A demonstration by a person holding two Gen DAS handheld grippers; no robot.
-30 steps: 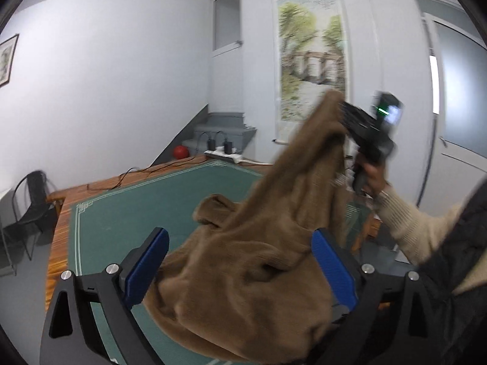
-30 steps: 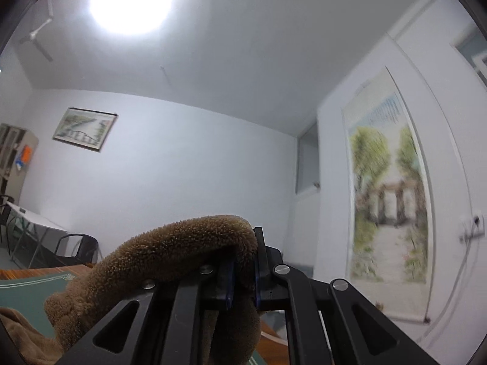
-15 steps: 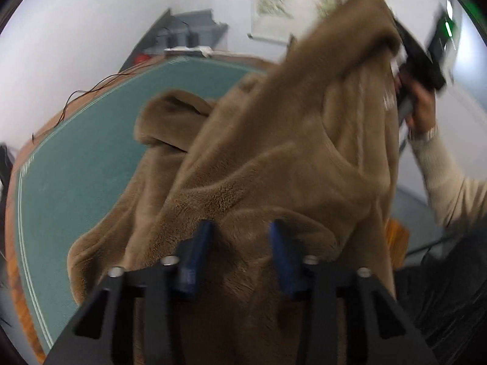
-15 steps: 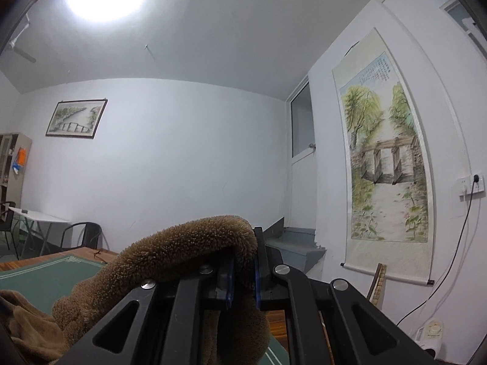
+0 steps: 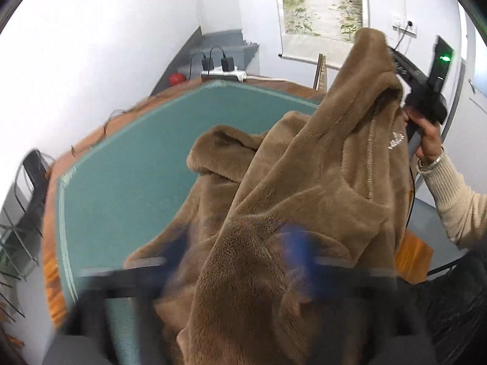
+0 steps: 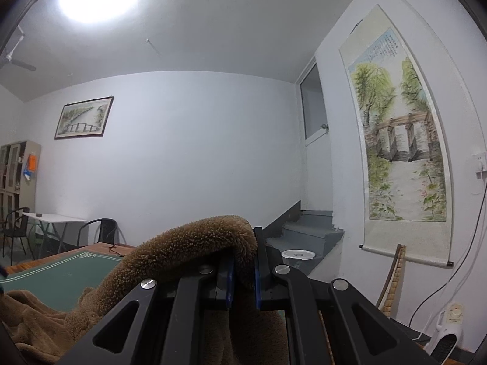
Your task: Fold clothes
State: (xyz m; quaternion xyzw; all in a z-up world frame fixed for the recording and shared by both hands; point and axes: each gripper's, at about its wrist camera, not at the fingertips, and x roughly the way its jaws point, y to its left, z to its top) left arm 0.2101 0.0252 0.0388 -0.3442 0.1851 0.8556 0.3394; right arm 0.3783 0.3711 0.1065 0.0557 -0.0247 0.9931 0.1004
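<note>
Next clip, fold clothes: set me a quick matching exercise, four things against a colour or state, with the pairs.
Things:
1. brown fleece garment
2. table mat
3. left gripper
4. right gripper

States:
A. green, lying flat on the table
B. shut on a fold of fleece, held high
C. jaws apart over the fleece, having just been opening
D. partly lifted, partly heaped on the table

Pairs: 1-D, 2-A, 3-C, 4-B

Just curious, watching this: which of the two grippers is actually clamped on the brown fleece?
The right gripper: its blue pads pinch a fold of the brown fleece garment, holding it up. The left gripper has just been opening; its pads straddle the fleece without pressing.
</note>
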